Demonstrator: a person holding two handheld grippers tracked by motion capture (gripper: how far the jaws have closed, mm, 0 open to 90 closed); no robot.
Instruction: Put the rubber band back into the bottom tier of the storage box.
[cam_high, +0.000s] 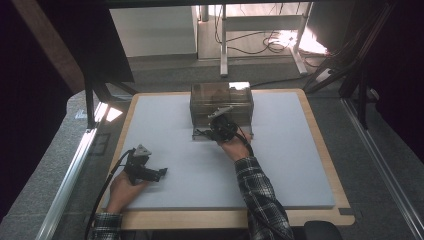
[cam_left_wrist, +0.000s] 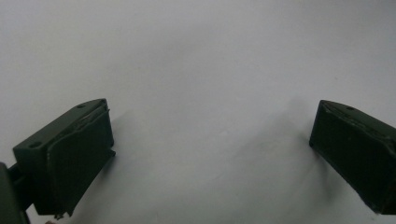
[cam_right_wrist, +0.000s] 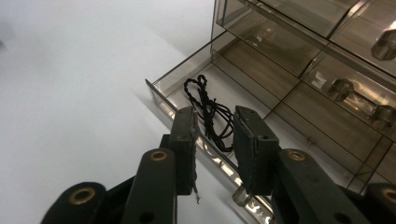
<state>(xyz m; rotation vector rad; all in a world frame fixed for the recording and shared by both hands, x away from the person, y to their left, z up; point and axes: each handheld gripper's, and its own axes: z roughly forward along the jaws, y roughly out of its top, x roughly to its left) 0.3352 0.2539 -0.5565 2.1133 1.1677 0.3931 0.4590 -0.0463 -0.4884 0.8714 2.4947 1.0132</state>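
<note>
Where drawer (cam_right_wrist: 187, 88) stands open, black cord (cam_right_wrist: 210, 112) inside

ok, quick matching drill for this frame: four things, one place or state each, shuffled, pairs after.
Things
1. left gripper
2. right gripper
3. black cord
4. smoky clear drawer unit

Places or states
A. lies coiled in the pulled-out bottom drawer
B. stands at the far edge of the grey mat
C. jaws wide apart over bare mat
D. jaws a little apart at the open drawer's front wall

Pairs: 1-C, 2-D, 3-A, 4-B
</note>
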